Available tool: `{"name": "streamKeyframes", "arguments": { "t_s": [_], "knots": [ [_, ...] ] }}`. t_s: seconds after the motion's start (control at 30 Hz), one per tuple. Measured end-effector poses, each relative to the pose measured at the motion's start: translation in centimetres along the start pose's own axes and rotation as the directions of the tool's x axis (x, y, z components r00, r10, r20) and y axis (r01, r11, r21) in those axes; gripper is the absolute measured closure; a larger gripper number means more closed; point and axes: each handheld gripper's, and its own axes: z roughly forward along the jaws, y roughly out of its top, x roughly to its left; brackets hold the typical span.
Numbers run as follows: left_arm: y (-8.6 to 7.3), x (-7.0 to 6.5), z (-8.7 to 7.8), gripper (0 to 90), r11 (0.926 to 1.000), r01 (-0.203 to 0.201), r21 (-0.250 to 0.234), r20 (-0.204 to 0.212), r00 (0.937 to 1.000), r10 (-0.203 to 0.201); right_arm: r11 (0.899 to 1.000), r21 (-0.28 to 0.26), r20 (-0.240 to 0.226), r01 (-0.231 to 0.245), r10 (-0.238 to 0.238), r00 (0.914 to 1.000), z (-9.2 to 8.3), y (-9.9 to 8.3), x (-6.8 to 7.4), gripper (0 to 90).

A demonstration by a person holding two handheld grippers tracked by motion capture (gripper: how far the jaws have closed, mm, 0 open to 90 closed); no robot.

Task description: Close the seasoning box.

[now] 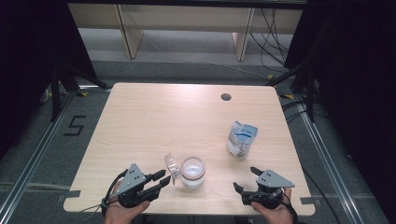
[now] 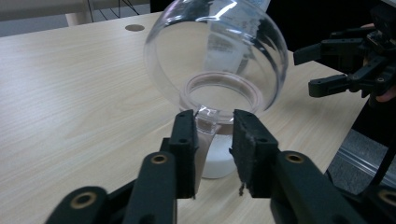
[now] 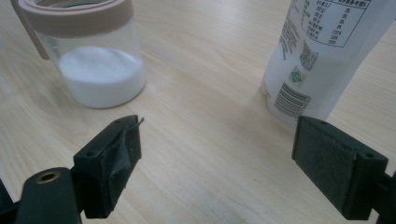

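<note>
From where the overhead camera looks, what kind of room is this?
Probably a lab recording booth: a lone wooden table between black curtains, metal floor rails, loose cables, and handheld grippers.

Wooden table [image 1: 154,121] with jar [image 1: 193,172], pouch [image 1: 241,138]

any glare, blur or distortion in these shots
High view: a bright glare patch on the table near its far edge, dark surroundings. Left gripper view: the clear lid warps the bag behind it; the near jaws look soft. Right gripper view: jar and bag sharp, jaws slightly blurred.
</note>
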Motion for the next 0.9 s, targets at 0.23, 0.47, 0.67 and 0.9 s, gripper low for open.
{"name": "streamKeyframes", "arguments": {
  "t_s": [0.23,0.47,0.67,0.9],
  "knots": [
    [0.3,0.0,0.5,83.8,0.9989,-0.043,0.016,-0.014,0.9990,0.044,1.000,0.006,-0.003,-0.012,0.012,0.9999,-0.1,0.0,0.1,16.8],
    [0.4,-0.1,0.7,89.1,0.9980,-0.058,0.024,-0.013,0.9982,0.058,1.000,0.001,-0.019,-0.001,0.001,0.9998,0.2,0.1,0.1,16.9],
    [0.5,-0.3,0.9,89.2,0.9974,-0.067,0.025,-0.015,0.9976,0.068,1.000,-0.001,0.000,0.005,-0.005,1.0000,0.0,0.0,0.1,17.0],
    [0.6,-0.4,1.2,89.2,0.9975,-0.069,0.013,-0.008,0.9976,0.069,1.000,-0.006,0.004,0.013,-0.013,0.9999,0.0,0.1,0.1,17.1]
  ]
}}
